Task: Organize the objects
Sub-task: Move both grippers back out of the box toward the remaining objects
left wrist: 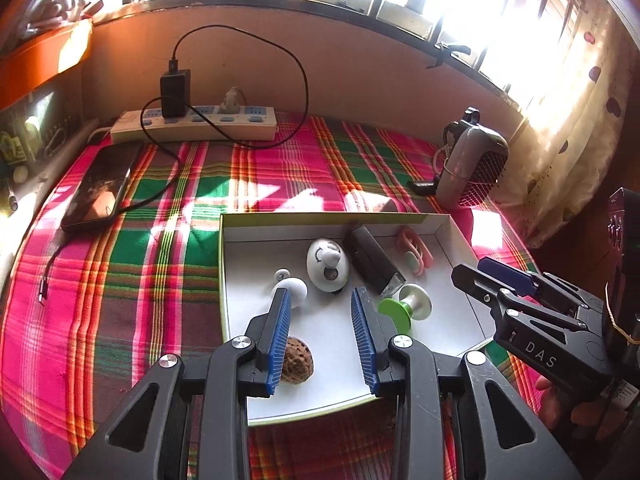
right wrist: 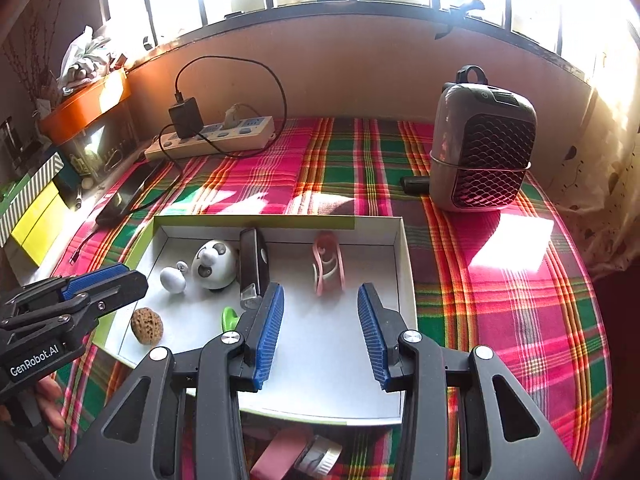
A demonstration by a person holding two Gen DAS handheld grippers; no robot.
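Note:
A shallow white box (left wrist: 444, 236) (right wrist: 402, 256) lies on the plaid cloth. In it are a walnut (left wrist: 298, 358) (right wrist: 147, 325), a white egg-shaped toy (left wrist: 328, 266) (right wrist: 214, 264), a small white knob (left wrist: 291, 286) (right wrist: 173, 278), a black oblong device (left wrist: 372, 258) (right wrist: 253, 264), a green-and-white suction piece (left wrist: 404, 305) (right wrist: 230, 317) and pink clips (left wrist: 414, 250) (right wrist: 329, 265). My left gripper (left wrist: 322, 300) is open and empty above the box's near half, the walnut beside its left finger. My right gripper (right wrist: 320, 296) is open and empty over the box's bare right part.
A phone (left wrist: 98, 188) on a cable lies at the left. A power strip (left wrist: 196, 122) with a charger stands at the back wall. A small grey fan heater (right wrist: 482, 148) stands at the back right. Boxes (right wrist: 36, 208) line the left edge.

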